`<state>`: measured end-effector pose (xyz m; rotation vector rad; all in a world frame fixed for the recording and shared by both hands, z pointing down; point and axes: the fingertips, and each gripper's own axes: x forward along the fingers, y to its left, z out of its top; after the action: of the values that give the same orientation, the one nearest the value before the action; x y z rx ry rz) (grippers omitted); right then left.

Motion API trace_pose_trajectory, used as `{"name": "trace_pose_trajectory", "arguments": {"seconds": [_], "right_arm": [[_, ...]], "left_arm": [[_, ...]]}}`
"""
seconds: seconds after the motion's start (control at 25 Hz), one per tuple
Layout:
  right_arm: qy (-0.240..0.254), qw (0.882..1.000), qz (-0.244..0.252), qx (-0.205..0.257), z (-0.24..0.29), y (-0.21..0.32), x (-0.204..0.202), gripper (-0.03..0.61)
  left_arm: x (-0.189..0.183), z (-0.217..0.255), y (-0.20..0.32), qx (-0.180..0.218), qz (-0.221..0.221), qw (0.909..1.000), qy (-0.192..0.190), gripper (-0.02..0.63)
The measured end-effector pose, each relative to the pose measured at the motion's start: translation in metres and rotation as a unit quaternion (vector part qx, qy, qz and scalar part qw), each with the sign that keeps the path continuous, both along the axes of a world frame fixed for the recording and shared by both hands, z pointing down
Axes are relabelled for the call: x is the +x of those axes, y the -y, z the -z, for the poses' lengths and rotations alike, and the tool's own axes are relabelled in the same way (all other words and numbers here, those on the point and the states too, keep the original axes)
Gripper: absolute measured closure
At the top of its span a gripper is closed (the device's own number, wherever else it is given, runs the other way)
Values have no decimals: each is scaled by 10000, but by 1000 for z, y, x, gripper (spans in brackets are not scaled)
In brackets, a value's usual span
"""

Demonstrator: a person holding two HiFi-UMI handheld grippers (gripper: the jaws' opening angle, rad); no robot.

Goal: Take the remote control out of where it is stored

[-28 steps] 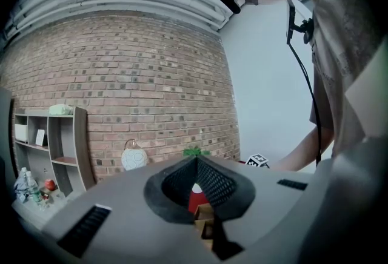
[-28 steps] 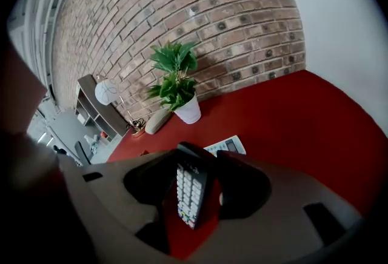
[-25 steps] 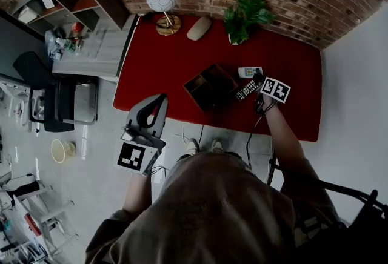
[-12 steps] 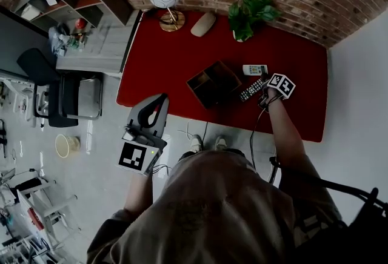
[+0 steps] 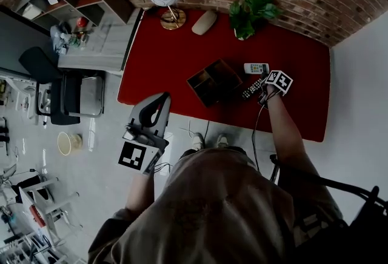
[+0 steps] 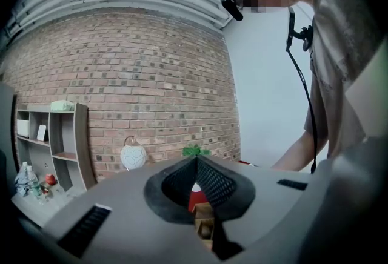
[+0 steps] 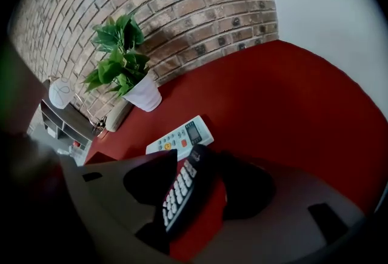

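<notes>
Black and studded with white buttons, the slim remote control (image 7: pixel 180 189) sits clamped between the jaws of my right gripper (image 7: pixel 197 157), outside the box and low over the red tabletop (image 7: pixel 291 105); I can't tell whether it touches the surface. Just beyond it lies a white remote with a small screen (image 7: pixel 180 135). To its left stands the dark wooden compartmented box (image 5: pixel 213 82). My left gripper (image 6: pixel 196 160) hangs off the table's near-left edge, jaws closed on nothing.
</notes>
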<state>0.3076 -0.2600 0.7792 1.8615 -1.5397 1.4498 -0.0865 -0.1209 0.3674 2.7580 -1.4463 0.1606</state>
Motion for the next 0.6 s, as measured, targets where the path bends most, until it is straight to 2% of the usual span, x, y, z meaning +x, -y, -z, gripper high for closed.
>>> {"name": "trace_pose_trajectory", "arguments": {"seconds": [0.2, 0.36, 0.6], "right_arm": [[-300, 9995, 102, -79, 0, 1, 4, 365], [-561, 9984, -81, -72, 7, -1, 15, 365], [-562, 9984, -40, -21, 12, -4, 23, 365]], "left_arm": [[0, -3, 0, -12, 27, 10000, 17, 603], [1, -5, 0, -29, 23, 10000, 15, 603], [3, -6, 0, 6, -16, 10000, -11, 603]]}}
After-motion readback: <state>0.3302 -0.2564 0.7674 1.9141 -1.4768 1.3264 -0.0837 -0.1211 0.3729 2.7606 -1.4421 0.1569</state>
